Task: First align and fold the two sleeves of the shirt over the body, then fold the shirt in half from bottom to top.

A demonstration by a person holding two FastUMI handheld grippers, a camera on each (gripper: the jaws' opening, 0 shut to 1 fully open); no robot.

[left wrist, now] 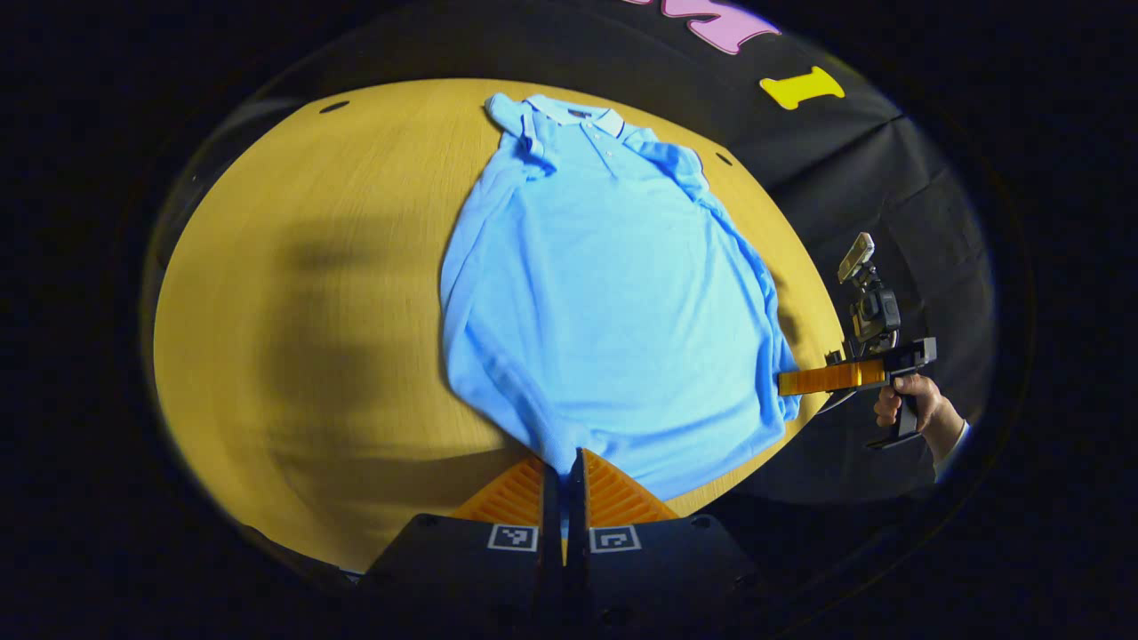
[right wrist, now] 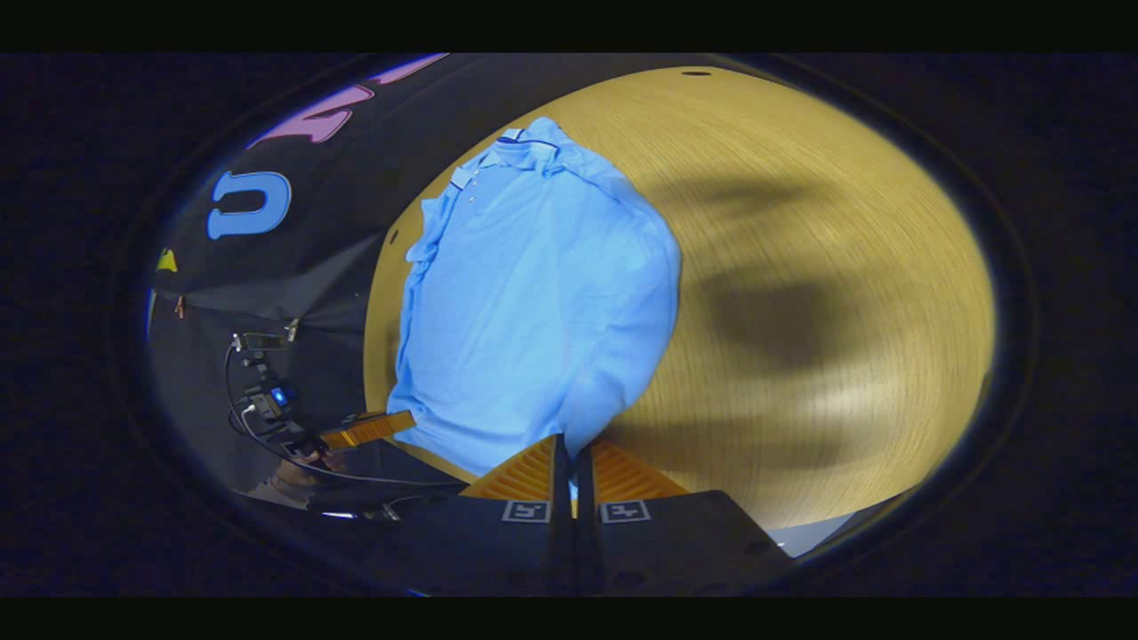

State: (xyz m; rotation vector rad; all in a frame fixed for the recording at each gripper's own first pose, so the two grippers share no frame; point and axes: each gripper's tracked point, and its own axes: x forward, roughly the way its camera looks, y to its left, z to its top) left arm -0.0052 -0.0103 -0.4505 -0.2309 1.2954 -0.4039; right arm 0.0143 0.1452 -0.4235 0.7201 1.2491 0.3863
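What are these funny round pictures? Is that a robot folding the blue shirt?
No robot here: a person holds a pinching tool in each hand, and a little camera rides on each tool. One picture is the left gripper view, the other the right gripper view, so the two look from different sides. A light blue polo shirt lies flat on a round wooden table. The left gripper and the right gripper each have their jaws pinched shut on the shirt's bottom edge. Farther off you can see the person's hand holding the other tool.
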